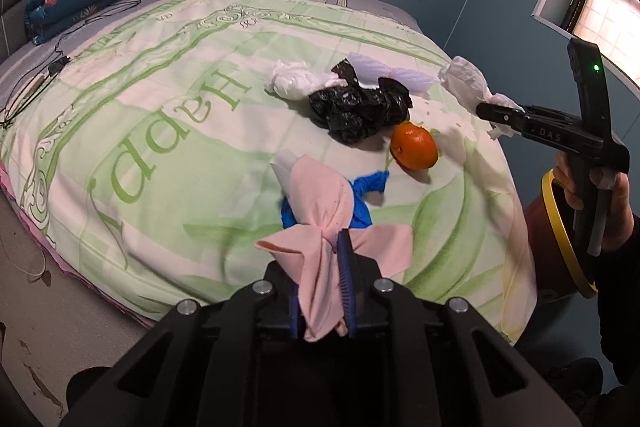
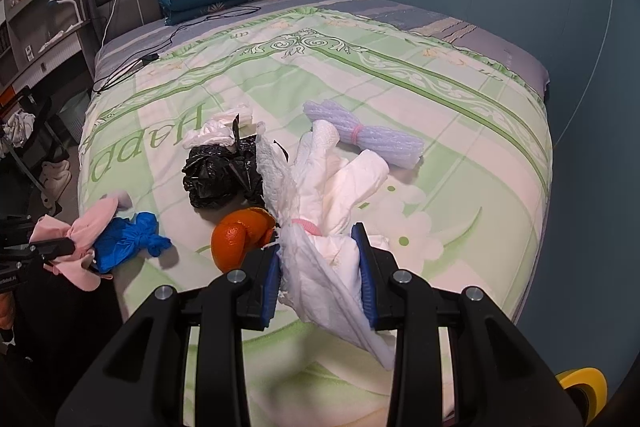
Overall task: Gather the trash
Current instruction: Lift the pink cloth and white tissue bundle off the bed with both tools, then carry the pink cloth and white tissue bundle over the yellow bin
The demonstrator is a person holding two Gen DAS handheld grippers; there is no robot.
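Blue-walled bedroom, bed with a green-and-white printed quilt. Left tongs clenched on one soft pink cloth, its long axis running away from the tongs, far end up. Right tongs grasping one crumpled white tissue wad, elongated along the fingers. Just beyond the tongs on the quilt: one crinkly black plastic bag, one round orange, one knotted blue glove, one ribbed lilac foam net lying crosswise.
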